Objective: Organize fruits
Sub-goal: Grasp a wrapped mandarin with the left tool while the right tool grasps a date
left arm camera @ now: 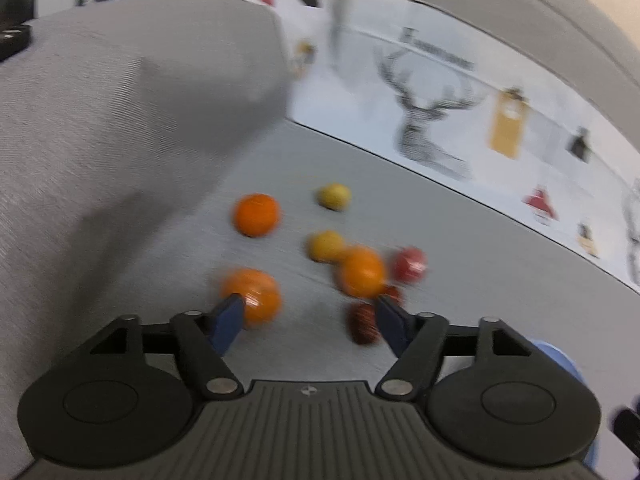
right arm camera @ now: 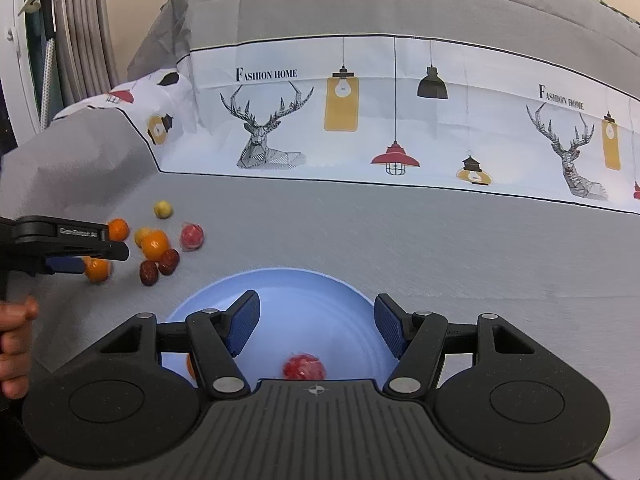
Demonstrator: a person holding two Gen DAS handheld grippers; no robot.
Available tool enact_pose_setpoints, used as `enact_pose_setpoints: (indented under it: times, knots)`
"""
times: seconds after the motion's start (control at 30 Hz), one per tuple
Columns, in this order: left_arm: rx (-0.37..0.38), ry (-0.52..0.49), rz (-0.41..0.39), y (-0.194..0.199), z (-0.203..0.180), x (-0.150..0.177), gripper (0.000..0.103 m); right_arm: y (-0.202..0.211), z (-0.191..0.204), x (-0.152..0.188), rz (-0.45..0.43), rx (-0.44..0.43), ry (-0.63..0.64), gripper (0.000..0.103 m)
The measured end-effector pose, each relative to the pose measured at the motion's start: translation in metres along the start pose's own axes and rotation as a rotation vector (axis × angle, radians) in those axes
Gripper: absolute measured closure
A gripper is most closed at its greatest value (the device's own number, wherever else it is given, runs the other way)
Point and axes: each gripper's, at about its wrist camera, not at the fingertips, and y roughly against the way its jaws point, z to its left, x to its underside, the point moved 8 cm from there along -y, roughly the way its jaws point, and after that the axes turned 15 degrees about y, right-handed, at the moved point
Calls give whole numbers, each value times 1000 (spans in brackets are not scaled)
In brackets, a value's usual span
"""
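Spread wide and empty, both tools [left arm camera: 308, 312] [right arm camera: 316, 326] are hovering; nearest orange [left arm camera: 252, 296] risks rolling off the left finger, away from the plate [right arm camera: 288, 284].

Grey sofa [right arm camera: 400, 232], deer-and-lamp printed cover [right arm camera: 400, 120]

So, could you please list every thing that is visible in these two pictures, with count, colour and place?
Round orange fruits: three loose on the grey sofa seat, left; part of a fourth inside the plate.
Small yellow fruits: two, same cluster.
Dark red oval dates: two, near edge of the cluster.
Red wrapped round fruits: one in the cluster, one in the plate.
Light blue round plate: one, under the right gripper.
Printed deer-and-lamp cloth: one, white, sofa back.
Left gripper: open, above the cluster.
Right gripper: open, empty.
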Motion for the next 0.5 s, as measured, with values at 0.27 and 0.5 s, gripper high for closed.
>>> enact_pose_setpoints:
  times: [0.27,0.5]
  knots:
    - [-210,52,8,-30,37,-12,22,9,15,-24,-28,-49,-34,37]
    - [-185,77,17,-29,45,-13,32,12,38,-49,-57,-106,-47,45]
